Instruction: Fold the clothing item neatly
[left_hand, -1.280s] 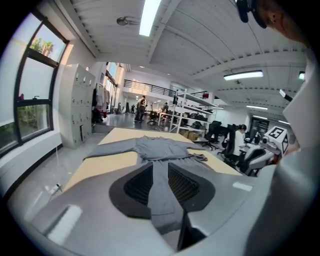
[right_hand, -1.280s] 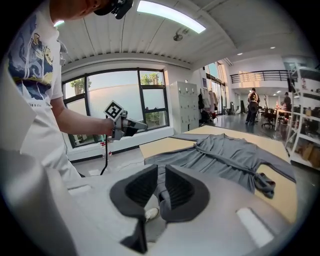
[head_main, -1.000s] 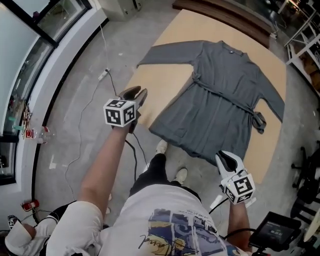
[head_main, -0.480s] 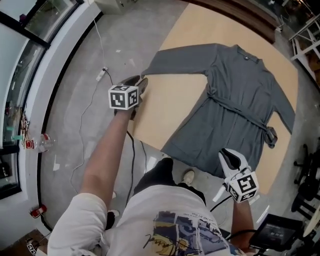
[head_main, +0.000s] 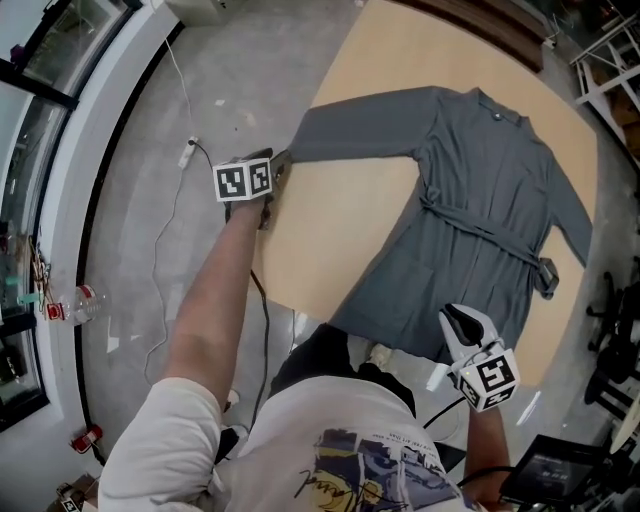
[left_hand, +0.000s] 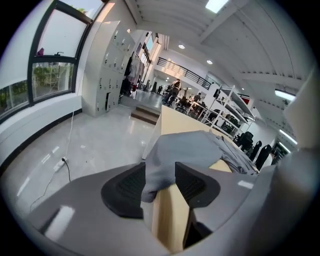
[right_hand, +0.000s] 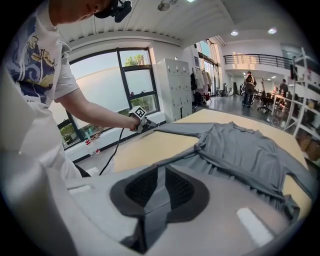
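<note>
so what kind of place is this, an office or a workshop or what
Probably a big open-plan lab or studio workspace, not a home: a bank of white lockers, metal shelving racks and office chairs stand on a polished concrete floor, and the grey garment lies on a large wooden table.

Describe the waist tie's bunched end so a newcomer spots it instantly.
On the tan table lies a grey garment, spread flat. A thin tie crosses its waist; the bunched end is the one dark lump at the body's edge, picture right.
</note>
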